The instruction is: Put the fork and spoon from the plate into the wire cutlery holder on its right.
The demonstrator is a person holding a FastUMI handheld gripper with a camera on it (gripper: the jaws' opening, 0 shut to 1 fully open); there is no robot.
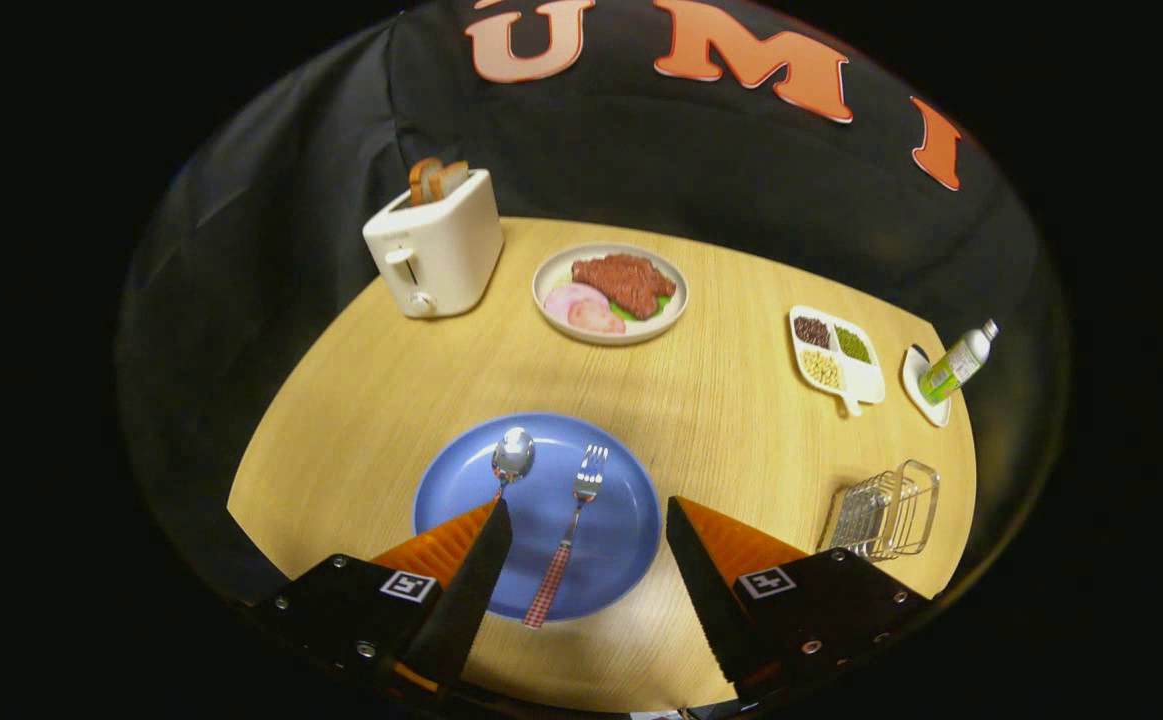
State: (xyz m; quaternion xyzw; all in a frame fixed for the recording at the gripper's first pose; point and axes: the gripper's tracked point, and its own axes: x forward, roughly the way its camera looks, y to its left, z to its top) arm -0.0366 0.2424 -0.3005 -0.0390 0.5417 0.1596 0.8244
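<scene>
Fork point(573, 525) and spoon point(512, 455) lie side by side on the blue plate point(631, 520), gripper point(589, 512) spread wide above them, holding nothing.

Both look thin, stiff and slick (metal, probably light); the fork's patterned handle, between the fingers, seems the surest hold. The wire cutlery holder point(886, 512) waits at right on the table point(731, 400).

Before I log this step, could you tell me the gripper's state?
Gripper: jaws open, holding nothing, fork lying between them.

Gripper view | rides above the table point(741, 400), looking forward and down | fingers point(476, 560) apart, near the blue plate point(621, 540)
</scene>
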